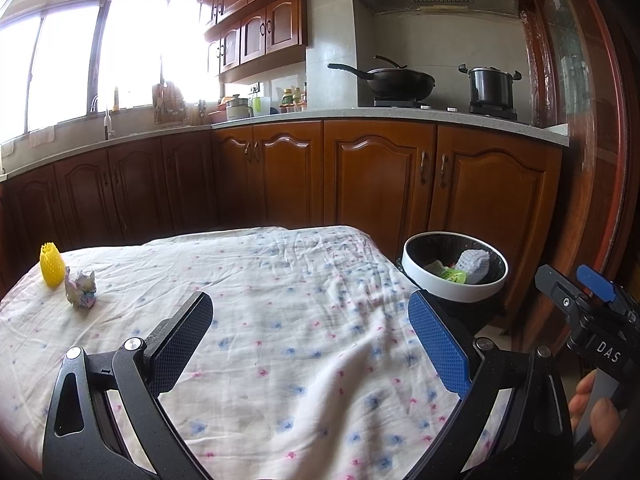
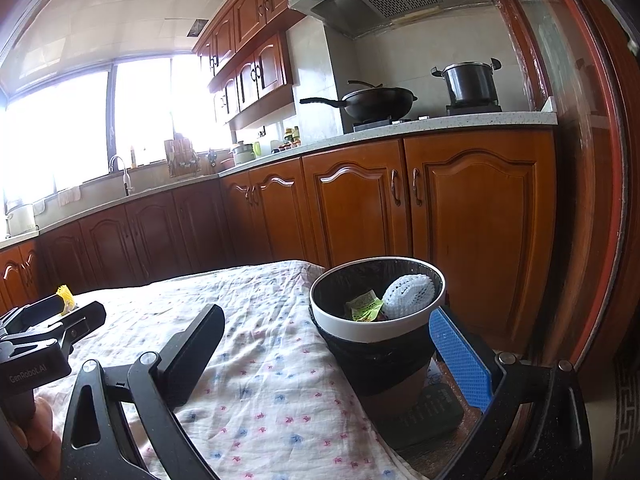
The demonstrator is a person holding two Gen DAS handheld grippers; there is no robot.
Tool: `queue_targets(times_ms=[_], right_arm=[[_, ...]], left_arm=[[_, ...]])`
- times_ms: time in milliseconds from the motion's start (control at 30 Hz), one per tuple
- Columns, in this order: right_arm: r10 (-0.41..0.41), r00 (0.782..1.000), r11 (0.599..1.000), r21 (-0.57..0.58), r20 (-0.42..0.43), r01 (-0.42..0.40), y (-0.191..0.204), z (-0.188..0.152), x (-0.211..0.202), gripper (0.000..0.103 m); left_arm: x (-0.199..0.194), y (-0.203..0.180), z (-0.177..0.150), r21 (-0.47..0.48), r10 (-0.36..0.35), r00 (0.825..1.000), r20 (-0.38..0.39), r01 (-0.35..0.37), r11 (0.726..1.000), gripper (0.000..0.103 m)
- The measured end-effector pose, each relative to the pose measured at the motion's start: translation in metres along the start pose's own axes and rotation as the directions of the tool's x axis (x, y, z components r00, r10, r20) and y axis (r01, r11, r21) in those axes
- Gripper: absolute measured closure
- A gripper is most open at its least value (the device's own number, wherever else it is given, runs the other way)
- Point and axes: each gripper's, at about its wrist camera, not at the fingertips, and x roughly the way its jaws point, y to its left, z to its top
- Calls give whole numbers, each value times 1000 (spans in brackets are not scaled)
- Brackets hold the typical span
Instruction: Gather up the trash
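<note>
A yellow foam net (image 1: pixel 52 266) and a crumpled paper wad (image 1: pixel 82 290) sit at the far left of the table's floral cloth (image 1: pixel 300 280). My left gripper (image 1: pixel 310 320) hovers open over the cloth, nothing between its fingers. The black bin with a white rim (image 1: pixel 454 280) stands off the table's right edge and holds a white foam net (image 1: pixel 474 266) and a green wrapper (image 1: pixel 450 274). My right gripper (image 2: pixel 325 314) is open and empty, just in front of the bin (image 2: pixel 376 332). In the right wrist view the left gripper (image 2: pixel 56 316) partly hides the yellow net (image 2: pixel 66 298).
Wooden base cabinets (image 1: pixel 360 176) and a counter with a wok (image 1: pixel 396 80) and a pot (image 1: pixel 490 86) run behind the table. A red-brown door frame (image 2: pixel 592 200) rises to the right of the bin. A dark flat object (image 2: pixel 432 404) lies at the bin's foot.
</note>
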Motion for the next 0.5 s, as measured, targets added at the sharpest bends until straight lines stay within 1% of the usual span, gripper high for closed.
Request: queue_targets(times_ms=[500], right_arm=[[2,1000,1000,2,-1,-2,0,0,0,0]], left_arm=[[0,-1,-1,-1,3,1000,0,-3,1000,3]])
